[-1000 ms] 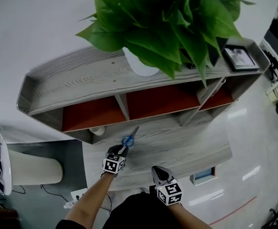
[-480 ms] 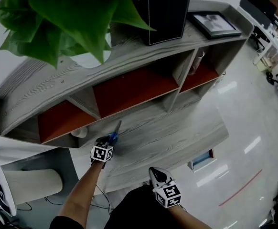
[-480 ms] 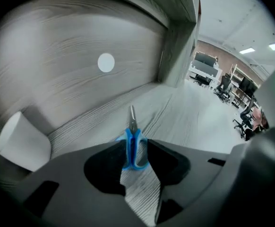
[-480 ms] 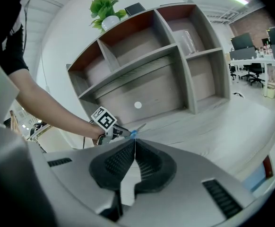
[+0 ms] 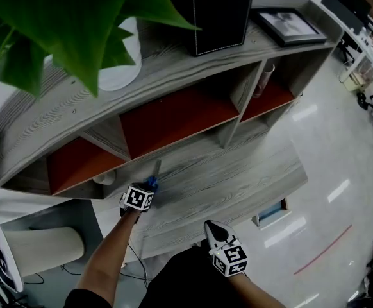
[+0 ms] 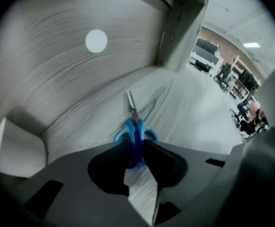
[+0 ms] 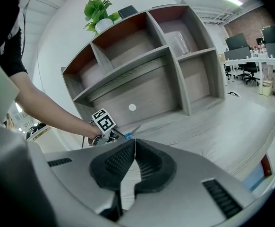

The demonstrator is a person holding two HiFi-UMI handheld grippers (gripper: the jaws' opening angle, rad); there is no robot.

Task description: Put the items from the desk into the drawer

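Blue-handled scissors [image 6: 136,131] stand with their blades [image 6: 131,105] pointing down at the grey wood desk [image 5: 225,178]. My left gripper [image 6: 136,150] is shut on the handles and its jaws have just been closing on them. In the head view this gripper [image 5: 147,188] hangs over the desk's left part, with the scissors [image 5: 153,179] sticking out ahead of it. My right gripper [image 5: 213,226] is near the desk's front edge, shut and empty; in its own view the right gripper [image 7: 134,143] has its pads together.
A shelf unit [image 5: 174,117] with red-backed compartments stands on the desk's rear. On top are a plant in a white pot [image 5: 119,63], a black box [image 5: 222,11] and a picture frame [image 5: 289,25]. A white cup [image 5: 104,178] sits at the left.
The left gripper has sunk toward the desk and tipped the scissors more steeply down. The head view has swung, so the shelf fills more of it. The right gripper stays shut.
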